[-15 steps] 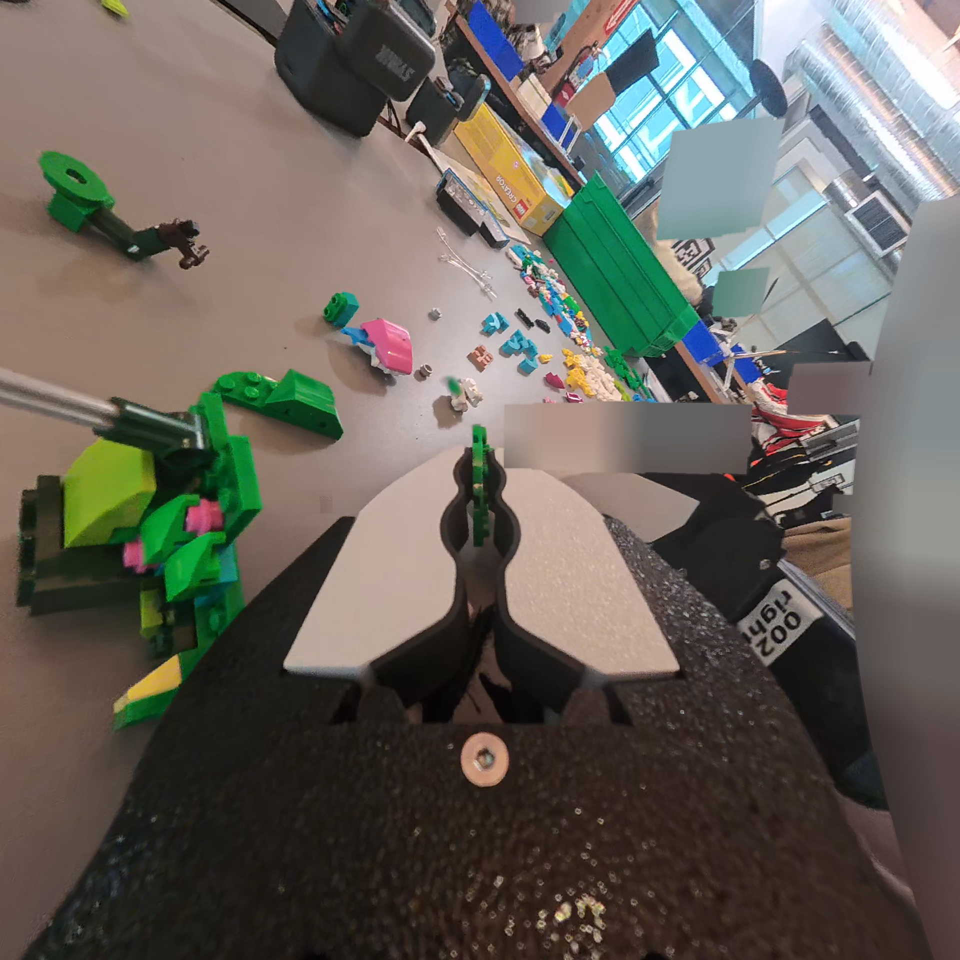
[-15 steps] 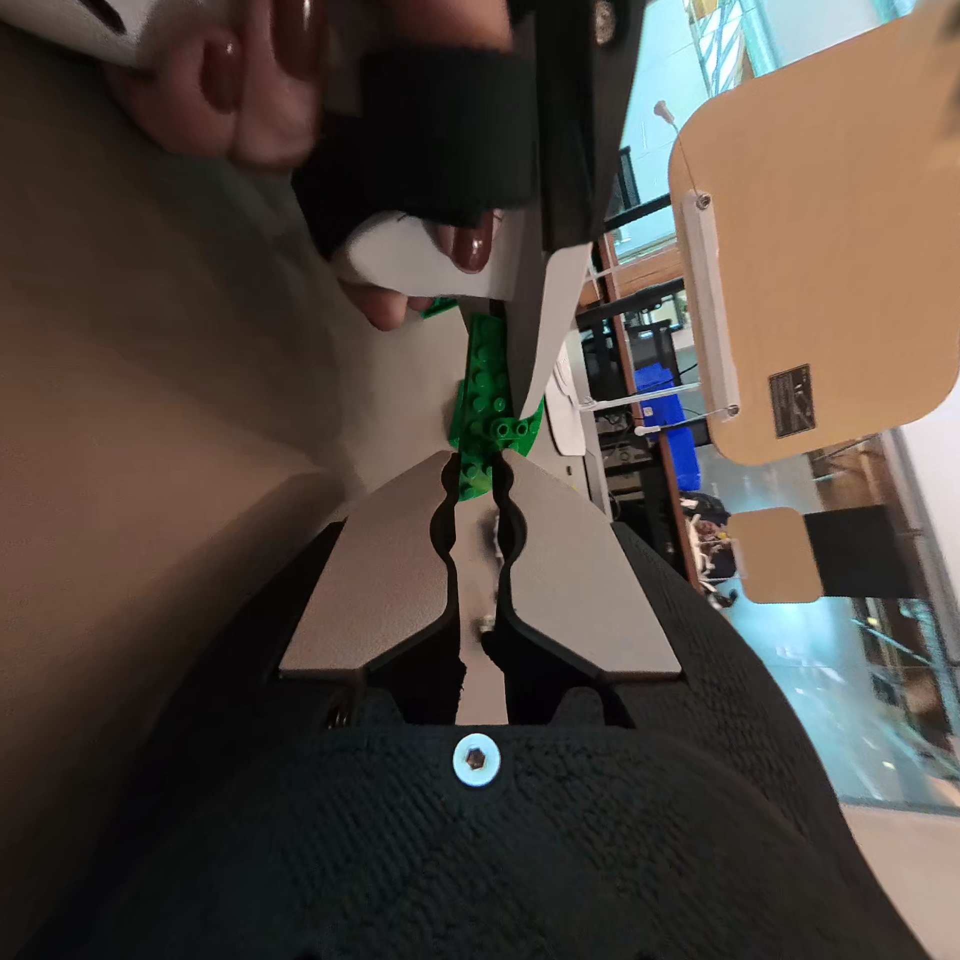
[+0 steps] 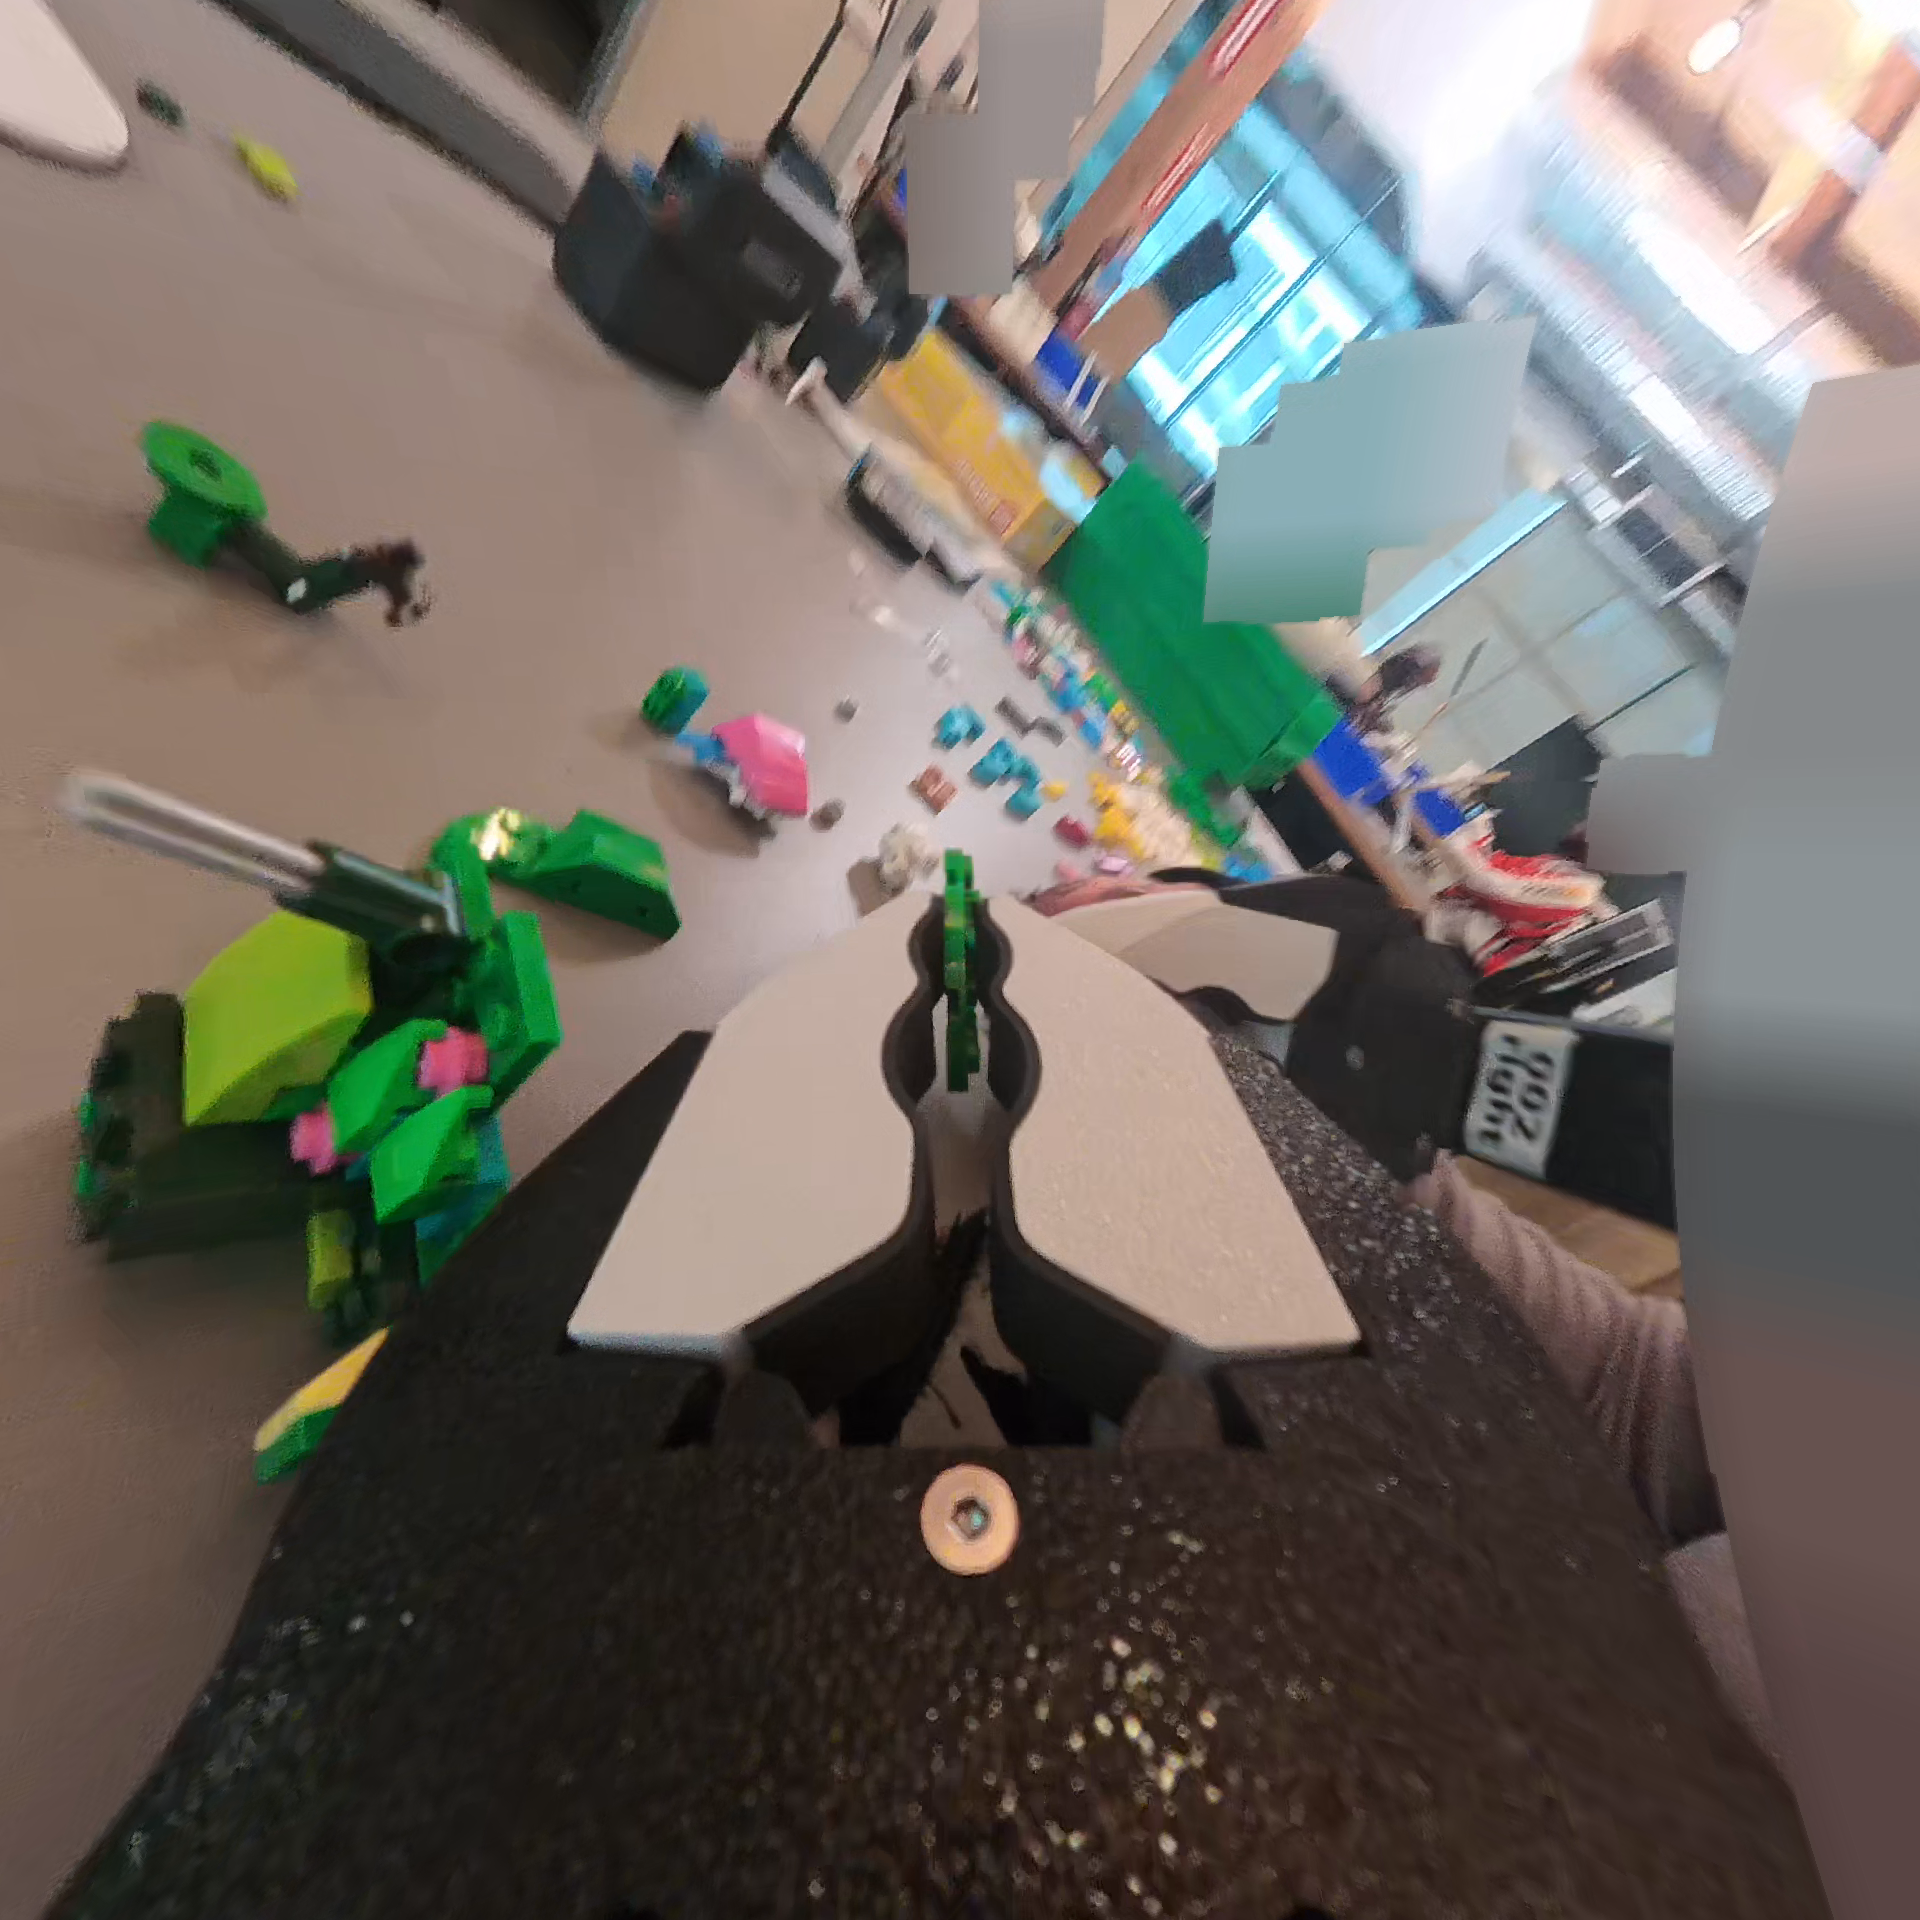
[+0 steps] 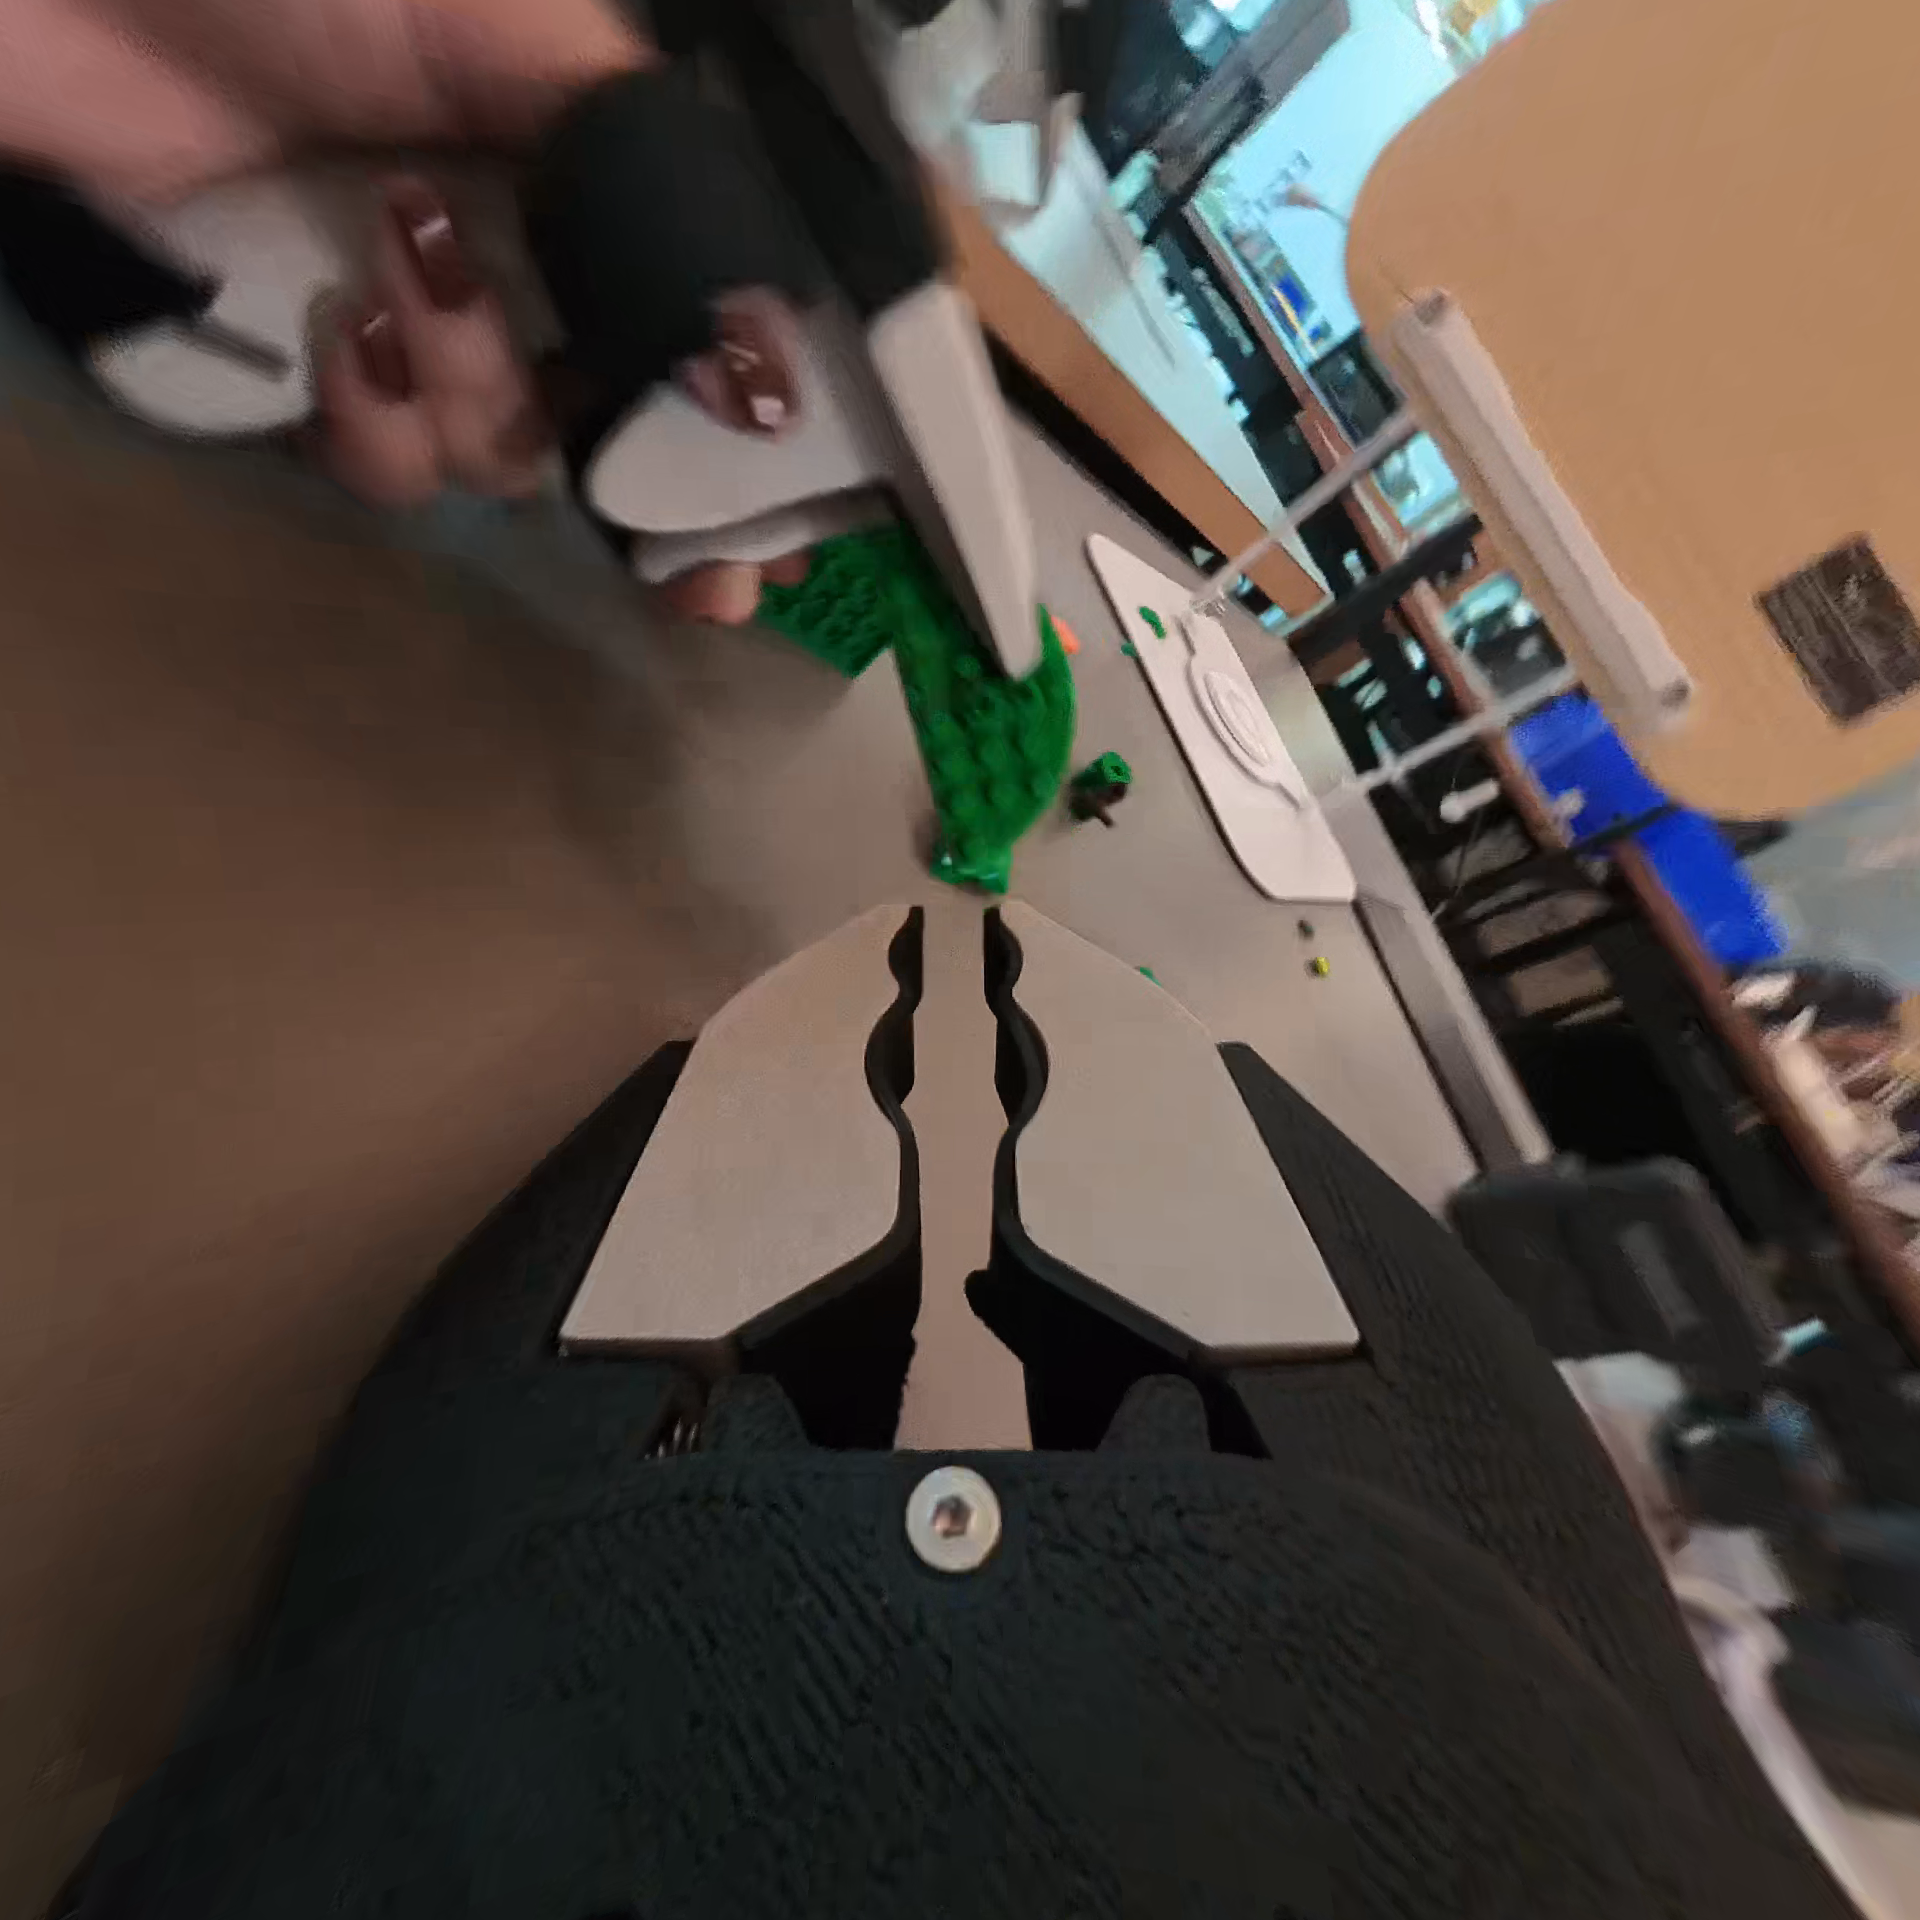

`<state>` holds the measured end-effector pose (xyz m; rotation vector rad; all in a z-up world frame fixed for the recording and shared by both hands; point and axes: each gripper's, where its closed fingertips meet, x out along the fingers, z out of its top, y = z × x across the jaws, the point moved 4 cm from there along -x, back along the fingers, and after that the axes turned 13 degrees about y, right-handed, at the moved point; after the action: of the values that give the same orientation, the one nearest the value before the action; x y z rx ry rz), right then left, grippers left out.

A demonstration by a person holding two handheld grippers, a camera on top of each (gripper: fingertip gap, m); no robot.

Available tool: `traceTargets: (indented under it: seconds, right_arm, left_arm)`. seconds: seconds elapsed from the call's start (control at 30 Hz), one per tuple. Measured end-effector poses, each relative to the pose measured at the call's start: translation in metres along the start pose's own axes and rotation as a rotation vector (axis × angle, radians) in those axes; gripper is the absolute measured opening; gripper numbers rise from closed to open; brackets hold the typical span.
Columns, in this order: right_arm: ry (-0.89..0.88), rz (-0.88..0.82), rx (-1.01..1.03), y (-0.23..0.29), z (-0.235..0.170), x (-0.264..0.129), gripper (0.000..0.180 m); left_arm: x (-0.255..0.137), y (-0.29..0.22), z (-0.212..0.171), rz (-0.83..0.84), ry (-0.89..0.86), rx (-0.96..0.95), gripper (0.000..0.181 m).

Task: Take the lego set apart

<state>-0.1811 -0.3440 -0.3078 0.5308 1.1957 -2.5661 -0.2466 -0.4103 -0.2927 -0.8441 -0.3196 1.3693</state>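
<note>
My left gripper (image 3: 956, 914) is shut on a thin bright green studded plate (image 3: 954, 977), seen edge-on between its tips. In the right wrist view the left gripper (image 4: 1003, 644) holds this plate (image 4: 987, 748) from above, tilted over the grey table (image 4: 1195, 935). My right gripper (image 4: 951, 914) sits just short of the plate's lower end, jaws slightly apart with nothing between them. It also shows at the right of the left wrist view (image 3: 1226, 935). The remaining lego build (image 3: 312, 1091), green with lime and pink parts and a metal rod, lies on the table to the left.
Loose pieces lie on the table: a green stalk with a brown end (image 3: 249, 540), a green wedge (image 3: 592, 862), a pink piece (image 3: 769, 764), several small coloured bricks (image 3: 1029, 769). Green bins (image 3: 1174, 623) stand at the far edge. A white pad (image 4: 1247, 748) and a small green piece (image 4: 1101, 779) lie beyond the plate.
My right gripper has let go of the green plate's end and drawn back from it. My left gripper still holds the plate. Both views are blurred by motion.
</note>
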Motion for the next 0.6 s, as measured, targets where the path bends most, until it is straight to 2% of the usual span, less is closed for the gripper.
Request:
traceTargets:
  seconds: [0.03, 0.13, 0.2, 0.3, 0.37, 0.47, 0.53, 0.6]
  right_arm:
    - [-0.015, 0.010, 0.102, -0.010, 0.001, -0.003, 0.009]
    - [-0.060, 0.064, 0.380, -0.047, 0.013, 0.000, 0.009]
    - [-0.027, 0.167, 0.441, -0.065, 0.025, 0.021, 0.009]
    - [0.023, 0.290, 0.457, -0.090, 0.046, 0.073, 0.009]
    - [0.097, 0.413, 0.517, -0.099, 0.058, 0.118, 0.011]
    - [0.297, 0.595, 0.672, -0.100, 0.066, 0.188, 0.017]
    - [0.429, 0.638, 0.755, -0.101, 0.066, 0.225, 0.023]
    - [0.528, 0.634, 0.801, -0.102, 0.067, 0.251, 0.025]
  left_arm:
    - [-0.005, -0.003, 0.005, -0.045, -0.054, 0.014, 0.004]
    - [-0.026, -0.013, 0.018, -0.178, -0.180, 0.080, 0.004]
    - [-0.041, -0.021, 0.026, -0.242, -0.240, 0.127, 0.003]
    - [-0.064, -0.028, 0.037, -0.278, -0.353, 0.186, 0.004]
    - [-0.082, -0.023, 0.044, -0.205, -0.444, 0.232, 0.003]
    - [-0.119, 0.002, 0.050, 0.038, -0.584, 0.291, 0.004]
    - [-0.143, 0.023, 0.049, 0.233, -0.643, 0.315, 0.004]
    - [-0.162, 0.037, 0.048, 0.347, -0.695, 0.303, 0.004]
